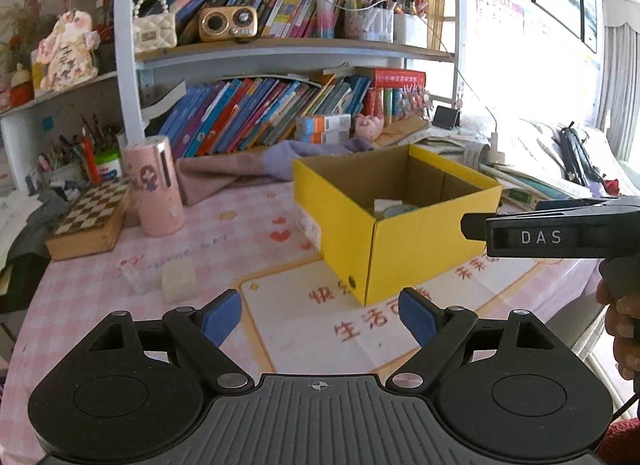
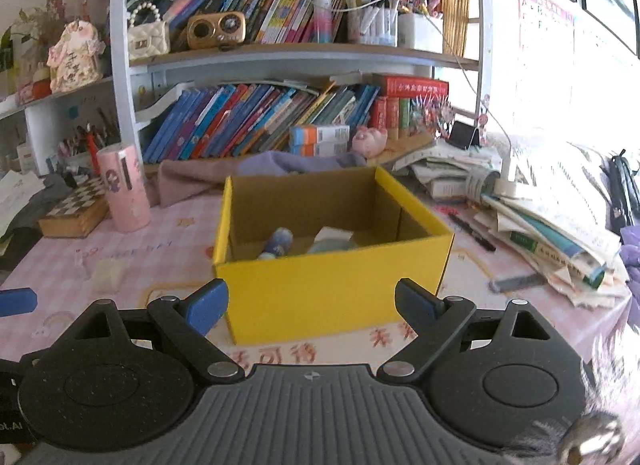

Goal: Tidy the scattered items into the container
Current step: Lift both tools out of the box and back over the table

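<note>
1. At the far left of the table a wooden chessboard box [image 1: 90, 221] lies flat on the pink checked tablecloth [image 1: 224, 233], with a pink cylindrical tin bearing a cartoon girl [image 1: 154, 185] standing upright just beside it.
2. Nearer the camera, a pale translucent roll of tape [image 1: 179, 279] sits alone on the cloth, left of the box and ahead of the left gripper's left pad.
3. The left gripper [image 1: 320, 315] is tilted downward over the cloth, its blue pads spread wide with nothing between them.
4. The yellow cardboard box with a plain brown inside [image 2: 332, 289] stands open in the middle of the table. Inside it lie a small blue-and-white item [image 2: 278, 243] and a pale bluish object with white paper [image 2: 332, 241]; what they are cannot be told.
5. The right gripper [image 2: 312, 305] points down toward the box's near wall, its jaws released and empty. In the left wrist view its black body [image 1: 552, 233] juts in from the right, with the person's fingers [image 1: 624, 329] curled below it.
6. Right of the box lie a black pen [image 2: 472, 231] and a sloping heap of books and papers [image 2: 552, 225].
</note>
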The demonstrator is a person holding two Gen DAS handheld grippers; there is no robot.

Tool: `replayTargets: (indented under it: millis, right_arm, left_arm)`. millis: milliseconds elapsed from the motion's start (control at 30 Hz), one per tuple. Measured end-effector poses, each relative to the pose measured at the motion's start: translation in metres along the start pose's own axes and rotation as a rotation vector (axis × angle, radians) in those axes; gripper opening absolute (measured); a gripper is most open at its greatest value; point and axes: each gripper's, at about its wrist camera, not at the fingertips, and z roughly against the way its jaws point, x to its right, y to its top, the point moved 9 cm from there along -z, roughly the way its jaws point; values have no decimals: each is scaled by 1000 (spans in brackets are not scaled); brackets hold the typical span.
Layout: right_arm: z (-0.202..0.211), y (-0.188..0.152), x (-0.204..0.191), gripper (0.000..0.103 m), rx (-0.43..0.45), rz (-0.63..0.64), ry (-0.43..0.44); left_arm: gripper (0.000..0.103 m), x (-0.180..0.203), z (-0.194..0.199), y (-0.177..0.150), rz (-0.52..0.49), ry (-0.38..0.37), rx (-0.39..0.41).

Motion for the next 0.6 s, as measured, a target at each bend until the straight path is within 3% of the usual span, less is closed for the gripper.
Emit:
replayTargets:
  millis: [267,600]
  right_arm:
    - [4,-26,-15,90,-74,-21,19]
    - [4,-51,-51,90,-154,31,101]
  left_arm:
    - [88,-16,13,-24,21,56,-24]
    - [88,-38,23,-43,70,109,-64]
